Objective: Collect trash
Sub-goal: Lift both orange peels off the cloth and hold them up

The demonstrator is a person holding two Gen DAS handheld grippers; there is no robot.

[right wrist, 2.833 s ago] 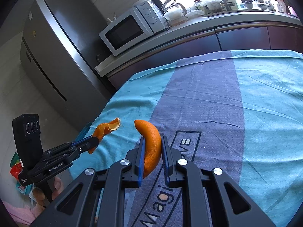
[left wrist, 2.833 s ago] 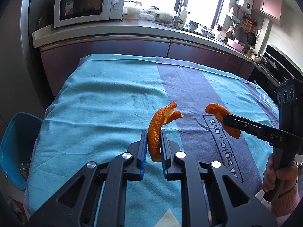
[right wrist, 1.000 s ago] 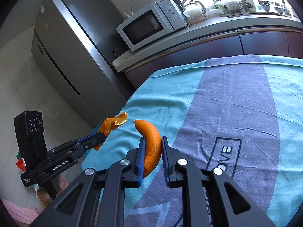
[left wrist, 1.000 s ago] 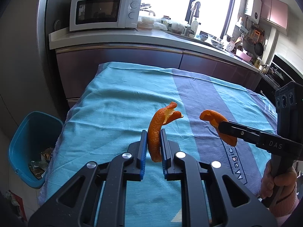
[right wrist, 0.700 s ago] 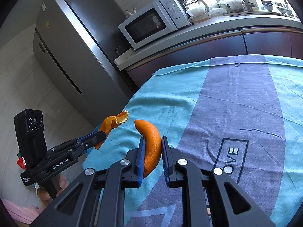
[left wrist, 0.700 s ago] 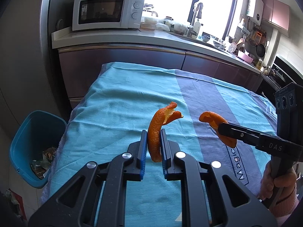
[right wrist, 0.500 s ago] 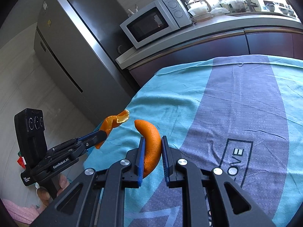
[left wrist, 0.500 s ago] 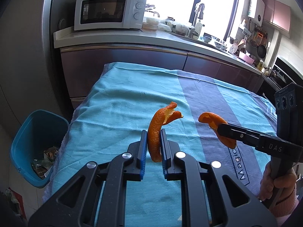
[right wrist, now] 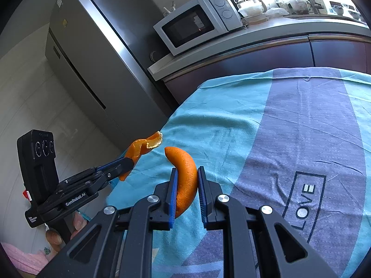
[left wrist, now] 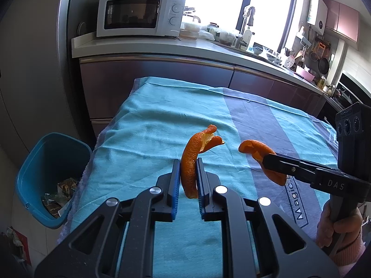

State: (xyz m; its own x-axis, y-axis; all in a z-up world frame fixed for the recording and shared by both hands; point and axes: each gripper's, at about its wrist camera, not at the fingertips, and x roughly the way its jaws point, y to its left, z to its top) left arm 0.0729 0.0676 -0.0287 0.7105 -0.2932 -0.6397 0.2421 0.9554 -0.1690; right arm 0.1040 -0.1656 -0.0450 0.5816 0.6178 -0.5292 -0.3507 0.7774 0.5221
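Left gripper (left wrist: pixel 187 173): clenched on a long peel (left wrist: pixel 192 159); the blue pads press both sides of its lower part; the peel stands upright between them, its torn tip curling over to the right; it hangs in the air above the cloth, not touching it
Right gripper (right wrist: pixel 187 180): clenched on a curved peel (right wrist: pixel 185 173); the pads grip its middle; its pointed upper end bends to the left; the lower end pokes out below the pads; held clear of the cloth
Two peels: side by side and apart, near each other, over the left part of the table; in the left wrist view the curved peel sits to the right of the long peel
Hands: a hand with a pink sleeve holds each handle; the right hand (left wrist: pixel 336 227) shows low at the right edge of the left view; the left hand (right wrist: pixel 60 234) low at the left of the right view
Cloth (left wrist: pixel 148 139): teal with a grey band and printed letters; covers the table
Bin (left wrist: pixel 34 169): blue; on the floor just beside the table's left edge; scraps lie in its bottom; it is left of and below the long peel
Behind: a microwave (left wrist: pixel 139 14) on the counter (left wrist: pixel 143 46); a grey fridge (right wrist: pixel 92 58) left of it
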